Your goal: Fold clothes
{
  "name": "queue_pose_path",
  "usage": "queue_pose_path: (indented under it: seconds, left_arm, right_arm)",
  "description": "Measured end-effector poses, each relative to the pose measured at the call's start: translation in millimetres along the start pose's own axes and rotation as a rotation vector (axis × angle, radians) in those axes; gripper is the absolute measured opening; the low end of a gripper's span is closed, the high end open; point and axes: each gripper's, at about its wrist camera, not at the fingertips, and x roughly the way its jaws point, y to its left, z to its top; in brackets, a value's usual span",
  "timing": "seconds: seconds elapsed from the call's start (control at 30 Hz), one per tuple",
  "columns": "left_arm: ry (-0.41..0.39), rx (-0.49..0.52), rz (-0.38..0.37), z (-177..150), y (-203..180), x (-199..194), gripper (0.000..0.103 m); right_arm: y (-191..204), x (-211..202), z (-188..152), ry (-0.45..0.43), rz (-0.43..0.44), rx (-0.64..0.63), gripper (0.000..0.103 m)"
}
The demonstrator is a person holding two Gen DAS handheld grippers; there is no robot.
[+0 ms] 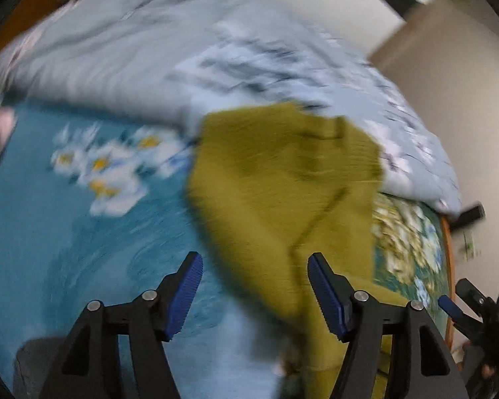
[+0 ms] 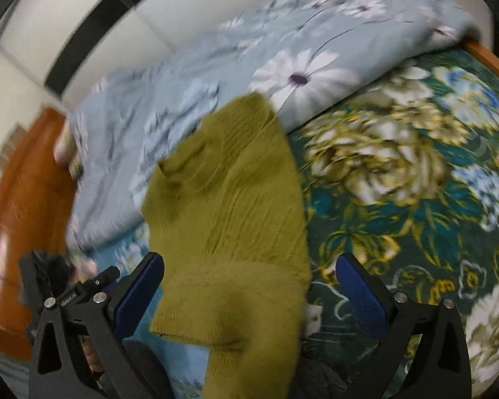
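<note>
An olive-green knit sweater (image 1: 276,179) lies spread on the bed, its far end resting against a bunched quilt. It also shows in the right wrist view (image 2: 229,206), with a folded part near the camera. My left gripper (image 1: 254,296) is open and empty, hovering over the sweater's near left edge. My right gripper (image 2: 249,292) is open and empty, its fingers standing on either side of the sweater's near part. The left wrist view is blurred by motion.
A pale blue flowered quilt (image 1: 149,46) is heaped at the back of the bed, also in the right wrist view (image 2: 282,60). The bedsheet (image 1: 50,216) is teal with flowers (image 2: 415,173). A wooden headboard (image 2: 23,199) stands at left. A wall (image 1: 465,99) is at right.
</note>
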Motion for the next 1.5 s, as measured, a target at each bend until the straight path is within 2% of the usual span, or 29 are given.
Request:
queue_pose_path:
  seconds: [0.17, 0.27, 0.4, 0.47, 0.53, 0.6, 0.63, 0.67, 0.7, 0.73, 0.97, 1.17, 1.3, 1.5]
  left_arm:
    - [0.127, -0.132, -0.023, -12.5, 30.9, 31.6, 0.07]
    - [0.134, -0.146, -0.027, -17.3, 37.9, 33.4, 0.07]
    - [0.113, -0.157, -0.031, -15.9, 48.9, 24.3, 0.07]
    - [0.096, -0.178, -0.036, -14.2, 55.7, 17.6, 0.071]
    - [0.083, -0.2, -0.037, -13.7, 59.2, 13.9, 0.072]
    - [0.078, -0.211, -0.044, -15.4, 62.4, 8.0, 0.072]
    - [0.076, -0.216, -0.048, -16.3, 63.6, 5.1, 0.072]
    - [0.072, -0.218, -0.051, -17.1, 64.5, 1.7, 0.072]
    - [0.066, -0.218, -0.051, -17.9, 65.1, -2.2, 0.072]
    - [0.06, -0.218, -0.05, -18.4, 64.1, -4.9, 0.072]
    - [0.011, -0.204, -0.027, -27.4, 61.7, -36.2, 0.072]
    - [-0.045, -0.143, 0.02, -36.6, 51.8, -77.8, 0.072]
    - [-0.122, -0.113, 0.032, -44.2, 38.6, -115.1, 0.073]
    - [-0.215, -0.116, 0.067, -56.4, 20.6, -154.8, 0.076]
  right_arm:
    - [68.8, 67.2, 7.5, 0.158, -0.024, -0.215, 0.103]
    - [110.4, 104.9, -2.6, 0.257, -0.03, -0.33, 0.1]
    - [143.4, 134.2, -32.6, 0.374, -0.063, -0.448, 0.073]
    - [148.6, 141.8, -48.1, 0.411, -0.114, -0.494, 0.071]
    - [149.7, 144.3, -60.5, 0.422, -0.183, -0.547, 0.064]
    - [149.7, 144.0, -70.7, 0.423, -0.248, -0.6, 0.042]
    - [148.6, 141.2, -73.0, 0.423, -0.262, -0.611, 0.041]
    - [147.0, 137.1, -73.8, 0.422, -0.266, -0.611, 0.032]
    - [145.0, 132.0, -73.5, 0.417, -0.274, -0.607, 0.014]
    - [142.1, 125.5, -71.8, 0.404, -0.283, -0.605, 0.011]
    - [111.6, 71.1, -54.6, 0.279, -0.324, -0.563, 0.009]
    - [39.5, 13.9, -34.8, 0.148, -0.34, -0.39, 0.009]
    - [-11.5, -13.9, -33.6, 0.088, -0.334, -0.271, 0.009]
    - [-45.4, -39.3, -42.9, 0.005, -0.291, -0.225, 0.009]
